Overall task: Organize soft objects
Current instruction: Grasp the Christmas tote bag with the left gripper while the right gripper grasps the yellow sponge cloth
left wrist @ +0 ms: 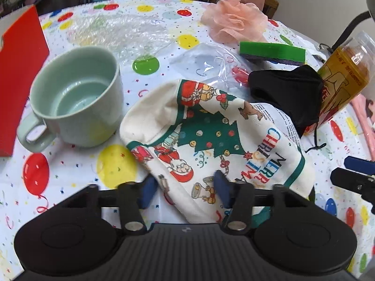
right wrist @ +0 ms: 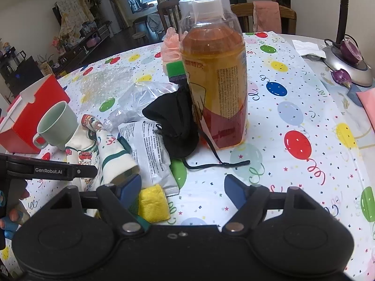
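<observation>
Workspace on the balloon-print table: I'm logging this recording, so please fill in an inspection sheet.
Surface: balloon-print tablecloth, crowded.
Job's things: Christmas cloth bag, black face mask, pink mesh pouf, green sponge, yellow sponge.
Clutter: green mug, tea bottle, red box, clear plastic bag, bubble wrap, printed foil packet.
Grippers: left tongs pinching the bag's edge; right tongs open, empty.
Cables: lamp's flexible neck.
Surroundings: wooden chairs, window, shelves.
</observation>
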`<state>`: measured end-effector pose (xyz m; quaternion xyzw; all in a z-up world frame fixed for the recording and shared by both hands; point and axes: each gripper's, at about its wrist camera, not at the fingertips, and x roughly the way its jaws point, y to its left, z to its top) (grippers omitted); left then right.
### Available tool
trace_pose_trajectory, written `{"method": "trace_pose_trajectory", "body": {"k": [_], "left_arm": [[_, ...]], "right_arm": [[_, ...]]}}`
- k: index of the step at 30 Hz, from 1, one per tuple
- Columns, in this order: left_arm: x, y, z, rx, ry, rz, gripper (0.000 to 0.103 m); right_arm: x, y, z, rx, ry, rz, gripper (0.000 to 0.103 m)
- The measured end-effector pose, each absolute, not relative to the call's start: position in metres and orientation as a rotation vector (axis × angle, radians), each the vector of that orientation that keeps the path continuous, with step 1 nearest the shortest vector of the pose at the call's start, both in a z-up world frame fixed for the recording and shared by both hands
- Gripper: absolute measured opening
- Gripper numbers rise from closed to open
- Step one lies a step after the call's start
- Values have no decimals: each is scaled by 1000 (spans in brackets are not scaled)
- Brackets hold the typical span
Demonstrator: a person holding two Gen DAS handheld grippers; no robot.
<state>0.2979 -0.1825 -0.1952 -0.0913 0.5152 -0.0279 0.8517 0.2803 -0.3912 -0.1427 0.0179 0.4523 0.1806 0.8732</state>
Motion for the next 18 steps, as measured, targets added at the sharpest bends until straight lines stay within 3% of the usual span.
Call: {"method": "trace_pose_trajectory", "body": {"k": [4,18], "left_arm": [[297,-187,-194,-113,1070,-36,20],[262,-155,-181,-85,1021,-86,12]], "right_arm": [[281,-391,-143,38,946,378,77],[277,-375,-147,9,973,427,72]]}}
